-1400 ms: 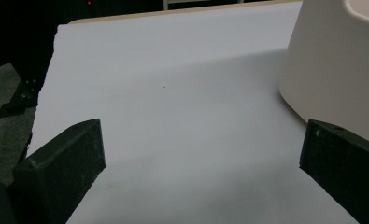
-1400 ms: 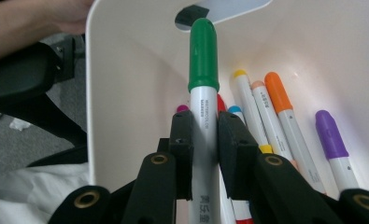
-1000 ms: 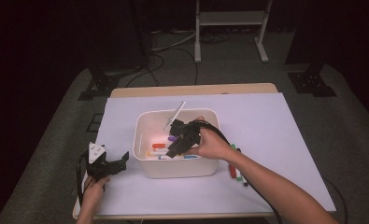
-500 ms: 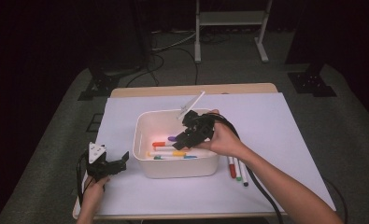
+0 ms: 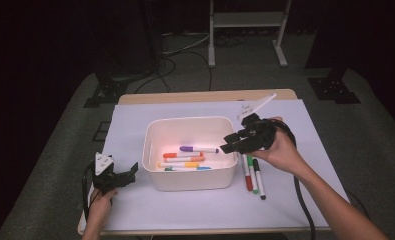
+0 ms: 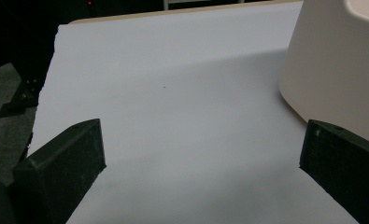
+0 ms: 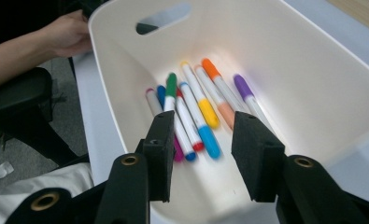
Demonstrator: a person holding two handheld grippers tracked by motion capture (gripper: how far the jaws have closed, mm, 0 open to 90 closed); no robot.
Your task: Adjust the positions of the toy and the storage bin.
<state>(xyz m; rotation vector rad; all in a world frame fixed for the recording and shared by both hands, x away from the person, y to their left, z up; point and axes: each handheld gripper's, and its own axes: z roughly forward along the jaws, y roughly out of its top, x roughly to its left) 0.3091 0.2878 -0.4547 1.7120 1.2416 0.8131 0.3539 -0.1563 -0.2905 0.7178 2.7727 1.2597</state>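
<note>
three markers [image 5: 252, 173] lie side by side on the counter [image 5: 295, 200] just right of the white bin [image 5: 190, 181], which holds several more. the right claw [image 5: 228, 143] hovers above the bin's right rim, released and empty. the left claw [image 5: 130, 173] rests spread wide beside the bin's left wall. markers look light, stiff and smooth, likely to roll; best pinched across the mid-barrel

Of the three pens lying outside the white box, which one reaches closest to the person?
The black-capped marker, rightmost of the three beside the bin; its tip extends past the red marker and green marker.
</note>
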